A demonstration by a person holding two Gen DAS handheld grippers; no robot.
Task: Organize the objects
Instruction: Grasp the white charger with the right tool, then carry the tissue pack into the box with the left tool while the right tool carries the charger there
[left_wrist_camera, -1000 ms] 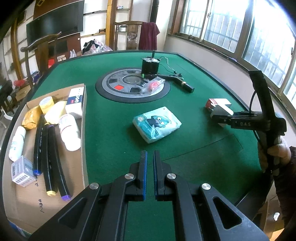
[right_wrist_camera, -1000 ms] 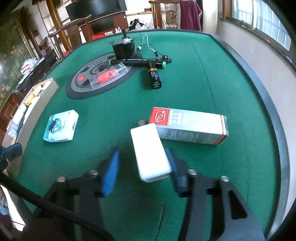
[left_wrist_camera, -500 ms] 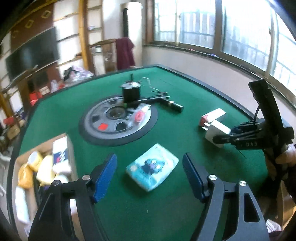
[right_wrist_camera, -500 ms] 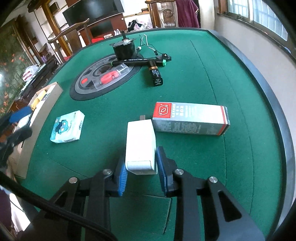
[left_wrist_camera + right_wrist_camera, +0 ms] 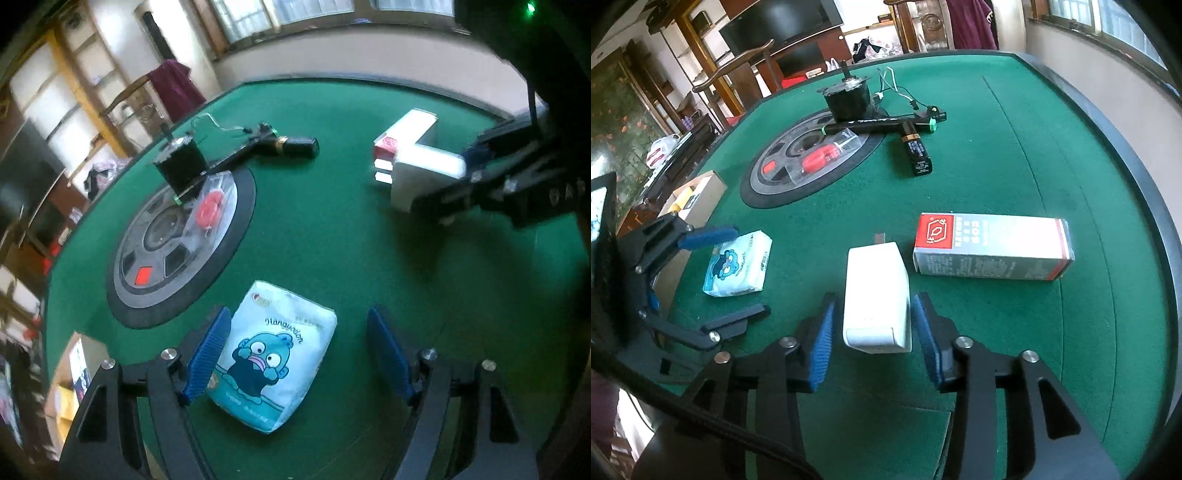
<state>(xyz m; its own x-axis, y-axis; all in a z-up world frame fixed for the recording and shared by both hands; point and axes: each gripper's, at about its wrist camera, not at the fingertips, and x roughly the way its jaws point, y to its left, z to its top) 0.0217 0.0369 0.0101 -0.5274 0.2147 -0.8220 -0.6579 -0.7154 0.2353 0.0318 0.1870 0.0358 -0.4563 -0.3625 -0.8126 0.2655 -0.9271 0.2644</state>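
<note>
A light-blue tissue pack with a cartoon figure (image 5: 271, 365) lies on the green table, between the pads of my open left gripper (image 5: 297, 356); it lies nearer the left pad. It also shows in the right wrist view (image 5: 738, 266). My right gripper (image 5: 875, 330) straddles a white charger block (image 5: 877, 301); small gaps show between its pads and the block. In the left wrist view the block (image 5: 424, 173) looks raised off the table. A red-and-grey carton (image 5: 991, 247) lies just right of the block.
A round grey centre plate (image 5: 177, 251) holds a black motor (image 5: 181, 166), a clear pack with a red part (image 5: 210, 210) and a black pen. A black battery (image 5: 918, 151) lies beside it. A cardboard box of items (image 5: 70, 380) stands at the left edge.
My left gripper opened wide and moved forward over the tissue pack. My right gripper closed around the white block half a second ago; its jaws now stand slightly wider.
</note>
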